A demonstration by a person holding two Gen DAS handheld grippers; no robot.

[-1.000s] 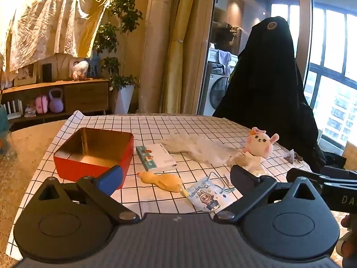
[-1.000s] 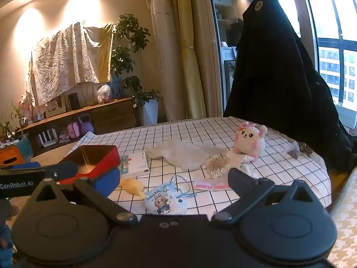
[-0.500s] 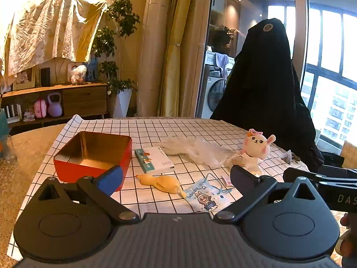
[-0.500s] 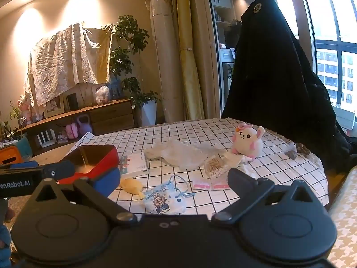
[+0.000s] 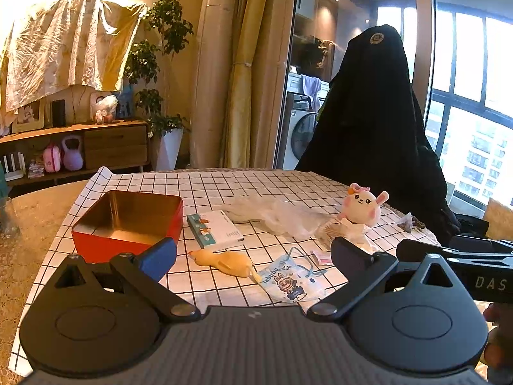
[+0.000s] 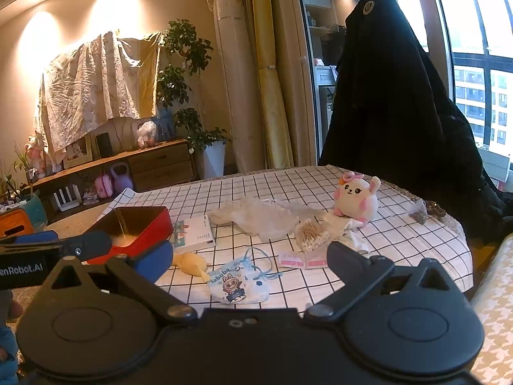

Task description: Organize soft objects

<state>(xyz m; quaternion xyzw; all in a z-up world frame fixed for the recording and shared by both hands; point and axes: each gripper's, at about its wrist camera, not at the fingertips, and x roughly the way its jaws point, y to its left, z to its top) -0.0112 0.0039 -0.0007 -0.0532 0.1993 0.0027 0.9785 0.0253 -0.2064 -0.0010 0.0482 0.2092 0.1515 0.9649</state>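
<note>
Since second ago, both our grippers eased back and up slightly; nothing on cloth shifted. We hold left gripper (image 5: 253,250) jaws spread, empty; right gripper (image 6: 250,256) jaws spread, empty. Landmark: red tin (image 5: 128,221), nothing inside. Just right of tin: booklet (image 5: 216,229). Right and nearer us: yellow duck (image 5: 224,261), then pouch (image 5: 288,284). Further right: plastic bag (image 5: 275,213), swabs (image 6: 312,235), pink bunny (image 5: 362,207) farthest from tin. We judge sorting unstarted; all soft items left.
</note>
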